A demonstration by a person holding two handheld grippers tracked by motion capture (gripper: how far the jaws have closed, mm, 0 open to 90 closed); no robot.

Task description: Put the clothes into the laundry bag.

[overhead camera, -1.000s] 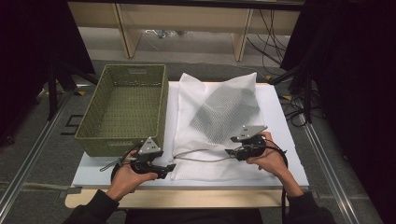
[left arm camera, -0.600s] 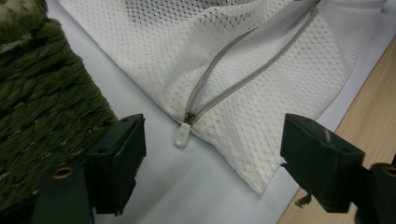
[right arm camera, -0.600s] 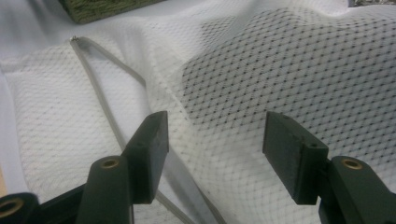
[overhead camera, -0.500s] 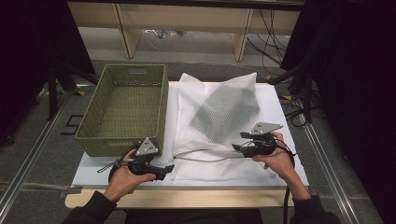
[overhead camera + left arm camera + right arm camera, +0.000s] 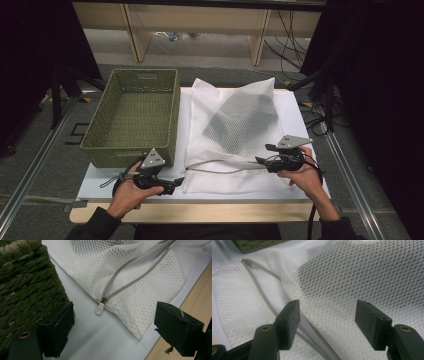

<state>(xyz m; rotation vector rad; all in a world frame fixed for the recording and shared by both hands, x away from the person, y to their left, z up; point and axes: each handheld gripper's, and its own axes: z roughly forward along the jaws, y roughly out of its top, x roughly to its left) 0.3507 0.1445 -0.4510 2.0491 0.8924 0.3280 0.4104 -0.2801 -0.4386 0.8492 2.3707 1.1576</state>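
Left gripper view looks along the left hand-held gripper, whose jaws stand apart and have just been opening, with nothing between them but bare counter; the white zipper pull lies just ahead on the counter at the near corner of the mesh laundry bag, and the woven green basket sits close beside one jaw. In the right gripper view the right hand-held gripper hangs over the mesh with its jaws likewise apart and just been opening, the grey zipper track running past one jaw, no pad pressing on it. From the high view, the bag lies flat on the counter to the right of the basket, a dark item showing through its mesh farther back, and the zipper gapes along the near edge between the two grippers. By the look of it, the unzipping step is finished and both grippers have let go. The next move likely calls for taking a fresh hold on the bag's open edge, lifting one lip so the contents can be reached without snagging the mesh.
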